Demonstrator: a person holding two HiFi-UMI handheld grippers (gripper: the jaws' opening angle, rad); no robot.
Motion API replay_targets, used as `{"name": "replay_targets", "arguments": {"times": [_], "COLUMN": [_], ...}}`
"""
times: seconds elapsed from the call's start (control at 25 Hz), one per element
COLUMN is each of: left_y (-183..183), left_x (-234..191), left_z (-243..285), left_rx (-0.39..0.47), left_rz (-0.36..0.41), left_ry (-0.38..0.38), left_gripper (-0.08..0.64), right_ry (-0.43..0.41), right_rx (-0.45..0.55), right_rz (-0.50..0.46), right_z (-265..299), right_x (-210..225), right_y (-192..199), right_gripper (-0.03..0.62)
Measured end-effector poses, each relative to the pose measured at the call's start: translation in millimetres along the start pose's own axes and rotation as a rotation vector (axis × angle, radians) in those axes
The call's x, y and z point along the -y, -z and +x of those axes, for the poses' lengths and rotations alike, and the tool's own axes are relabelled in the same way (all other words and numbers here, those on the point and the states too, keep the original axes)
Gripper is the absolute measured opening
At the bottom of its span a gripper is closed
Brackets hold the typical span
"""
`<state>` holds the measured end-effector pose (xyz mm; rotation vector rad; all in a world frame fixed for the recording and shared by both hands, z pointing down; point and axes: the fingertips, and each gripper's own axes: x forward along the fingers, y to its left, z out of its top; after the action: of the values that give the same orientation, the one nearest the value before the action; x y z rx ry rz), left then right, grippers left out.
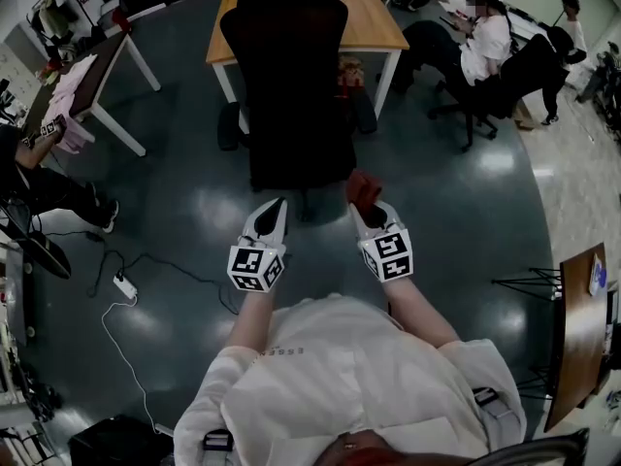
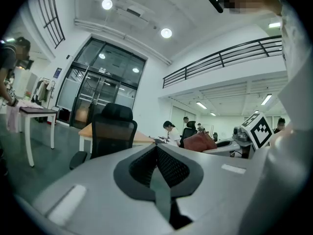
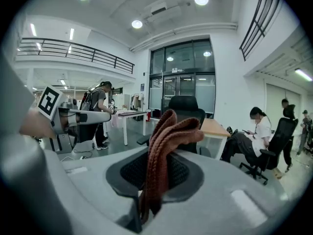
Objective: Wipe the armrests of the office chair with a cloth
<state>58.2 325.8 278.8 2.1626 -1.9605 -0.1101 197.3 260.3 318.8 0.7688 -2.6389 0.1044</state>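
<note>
- The right gripper [image 1: 372,219] is clamped on a reddish-brown knitted cloth [image 1: 365,190]. In the right gripper view the cloth [image 3: 164,146] sits folded between the closed jaws and bulges up past the tips.
- The left gripper [image 1: 275,207] is beside the right one, at about the same height and a little apart from it. In the left gripper view its jaws [image 2: 157,153] meet with nothing between them.
- The black office chair [image 1: 291,76] stands on the floor just ahead of both grippers and touches neither.
- One armrest [image 1: 229,126] lies ahead and slightly outward of the left gripper. The other armrest [image 1: 363,110] lies straight ahead of the right gripper, beyond the cloth.
- Behind the chair, farther ahead of the grippers, is a wooden surface [image 1: 374,22] on white legs.
- A white power strip [image 1: 124,284] with its cable lies on the floor, out to the left of the left gripper.
- Well off to the right of the right gripper, a seated person [image 1: 485,42] faces away from the chair.
</note>
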Motion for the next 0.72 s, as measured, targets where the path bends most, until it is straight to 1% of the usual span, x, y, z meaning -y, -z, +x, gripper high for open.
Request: {"name": "replay_targets", "arguments": {"times": [0.16,0.36,0.56,0.72], "left_y": [1,3,15,29], "left_x": [3,4,-5,-11], "left_z": [2,4,-3,-20], "left_rx": [-0.007,-0.006,-0.006,-0.012], "left_rz": [-0.004,-0.007,-0.030,-0.063], "left_ry": [-0.007,-0.040,-0.113,-0.179], "left_gripper": [0.017,0.017,0.017,0.017], "right_ry": [-0.003,-0.017,-0.065,-0.107], "right_rx": [0.004,0.002,-0.015,-0.049], "right_rz": [0.024,0.041,0.038,0.037], "right_z": [-2,-2,6,11], "right_x": [6,17,21,17], "right_y": [3,7,21,36], "right_gripper": [0.048,0.048,0.048,0.048]}}
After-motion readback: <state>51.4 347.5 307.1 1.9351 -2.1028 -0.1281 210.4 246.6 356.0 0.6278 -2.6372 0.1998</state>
